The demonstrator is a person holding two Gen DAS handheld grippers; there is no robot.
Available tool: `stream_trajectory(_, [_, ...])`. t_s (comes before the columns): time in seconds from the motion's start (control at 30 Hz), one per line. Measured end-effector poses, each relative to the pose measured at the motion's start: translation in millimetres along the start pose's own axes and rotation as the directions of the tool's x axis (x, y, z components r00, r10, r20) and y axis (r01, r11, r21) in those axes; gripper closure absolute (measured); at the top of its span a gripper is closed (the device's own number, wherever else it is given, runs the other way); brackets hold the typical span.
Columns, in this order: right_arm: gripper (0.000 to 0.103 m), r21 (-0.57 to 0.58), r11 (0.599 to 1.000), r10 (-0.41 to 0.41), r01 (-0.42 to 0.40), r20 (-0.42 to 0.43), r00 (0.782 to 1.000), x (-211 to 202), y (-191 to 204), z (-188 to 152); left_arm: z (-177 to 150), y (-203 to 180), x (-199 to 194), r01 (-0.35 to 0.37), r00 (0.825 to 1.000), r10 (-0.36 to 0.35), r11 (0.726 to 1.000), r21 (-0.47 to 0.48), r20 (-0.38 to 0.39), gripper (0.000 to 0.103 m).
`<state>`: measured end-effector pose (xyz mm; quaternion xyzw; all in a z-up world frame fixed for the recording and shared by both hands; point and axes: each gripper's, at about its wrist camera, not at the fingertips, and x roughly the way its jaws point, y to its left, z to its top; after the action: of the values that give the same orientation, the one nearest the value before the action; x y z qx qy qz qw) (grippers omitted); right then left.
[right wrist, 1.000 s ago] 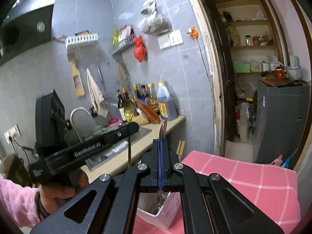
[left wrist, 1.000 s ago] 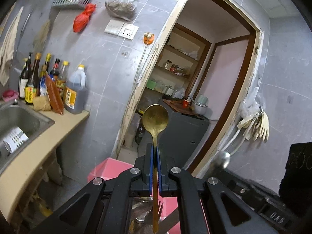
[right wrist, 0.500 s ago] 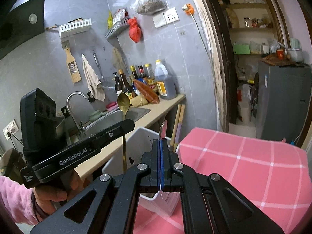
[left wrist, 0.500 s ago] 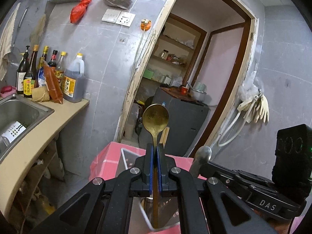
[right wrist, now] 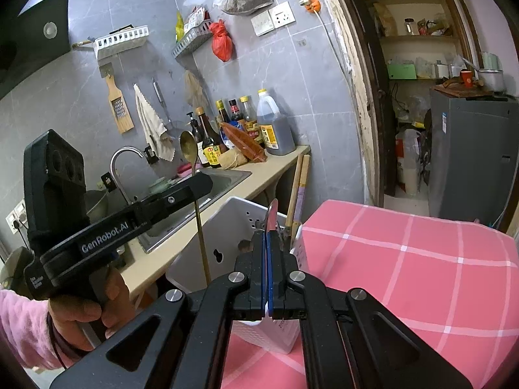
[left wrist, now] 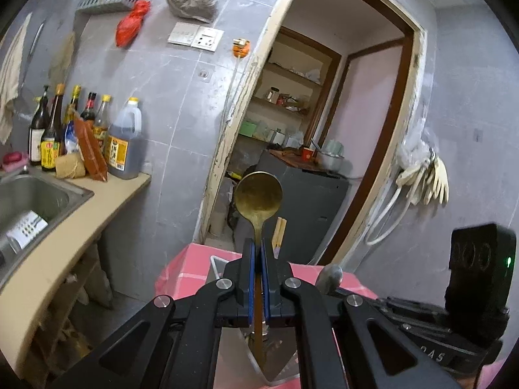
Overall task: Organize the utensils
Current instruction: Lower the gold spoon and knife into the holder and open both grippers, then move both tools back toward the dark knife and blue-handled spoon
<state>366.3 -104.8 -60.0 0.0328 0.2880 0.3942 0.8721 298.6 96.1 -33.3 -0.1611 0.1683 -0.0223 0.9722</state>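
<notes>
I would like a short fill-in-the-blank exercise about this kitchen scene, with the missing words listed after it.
1. The left claw is shut on a brass ____.
2. The spoon's bowl points ____.
3. The white holder stands on a ____ checked cloth.
4. The right claw is shut on a silver utensil, above the ____.

Missing words: spoon; up; pink; holder

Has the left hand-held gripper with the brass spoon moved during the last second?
Yes. In the right wrist view the brass spoon has risen against the sink faucet, yet its handle tip now reaches down into the white holder.
</notes>
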Motion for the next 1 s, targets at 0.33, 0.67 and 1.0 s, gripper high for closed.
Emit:
stream_trajectory(0.33, [0.101,0.036,0.999,0.013,-0.012,-0.029,0.999,2.8,0.0,-5.8,-5.5,13.7,4.3,-0.029,0.997,0.025,0.998,-0.058,-0.076,0.094])
stream_trajectory(0.67, [0.075,0.078,0.996,-0.037,0.032,0.068,0.997,-33.8,-1.5,-6.5,-5.7,22.2,-16.9,-0.017,0.998,0.009,0.99,-0.138,-0.057,0.054])
stream_trajectory(1.0, [0.031,0.109,0.972,-0.229,0.209,0.226,0.947,-111.2,-3.8,-3.7,-1.3,-19.3,-52.8,-0.047,0.998,0.049,0.998,-0.044,0.031,0.012])
